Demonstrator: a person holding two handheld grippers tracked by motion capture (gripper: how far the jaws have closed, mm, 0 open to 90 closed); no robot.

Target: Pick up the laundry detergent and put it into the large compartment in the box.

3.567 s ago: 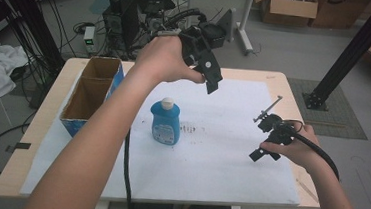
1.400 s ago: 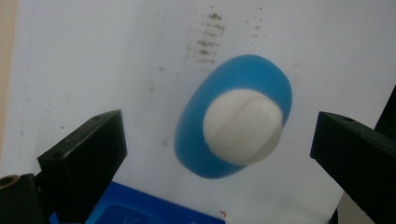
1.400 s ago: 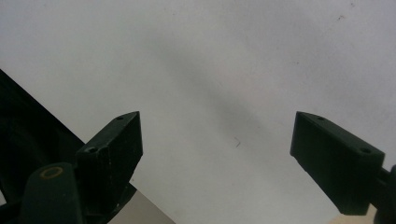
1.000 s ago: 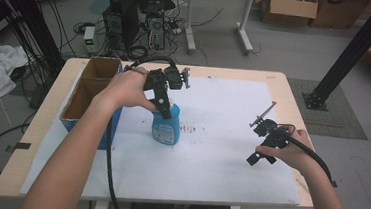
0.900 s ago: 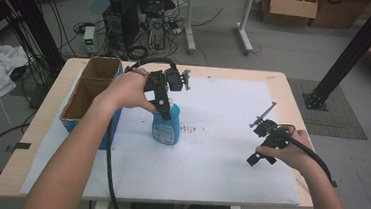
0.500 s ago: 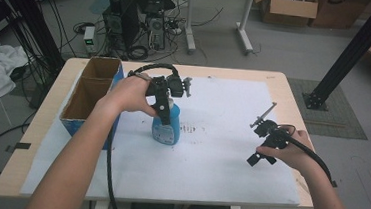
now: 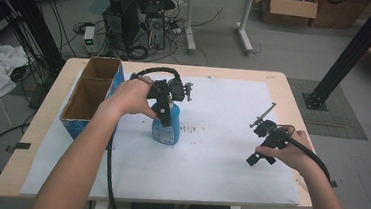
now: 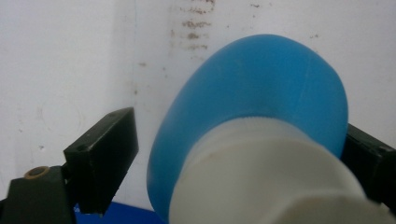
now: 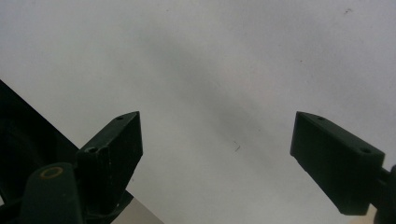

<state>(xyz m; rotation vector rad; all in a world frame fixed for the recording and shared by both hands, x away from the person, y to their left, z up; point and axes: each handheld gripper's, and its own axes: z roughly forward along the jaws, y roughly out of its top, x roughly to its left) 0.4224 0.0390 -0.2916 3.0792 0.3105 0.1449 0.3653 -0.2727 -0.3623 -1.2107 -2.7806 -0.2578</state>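
Left gripper (image 7: pixel 164 114) jaws wide — straddling blue bottle (image 7: pixel 166 128).

Smooth blue plastic bottle (image 8: pixel 261 93)

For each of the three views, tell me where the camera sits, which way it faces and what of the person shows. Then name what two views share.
High view: above the person's side, facing forward and down on the table; both forearms, left gripper, right gripper.
Left gripper view: on that gripper, looking down past its fingers at the blue bottle and its white cap.
Right gripper view: on that gripper, facing the white sheet; fingers spread.
Shared: high and left gripper views show the bottle.
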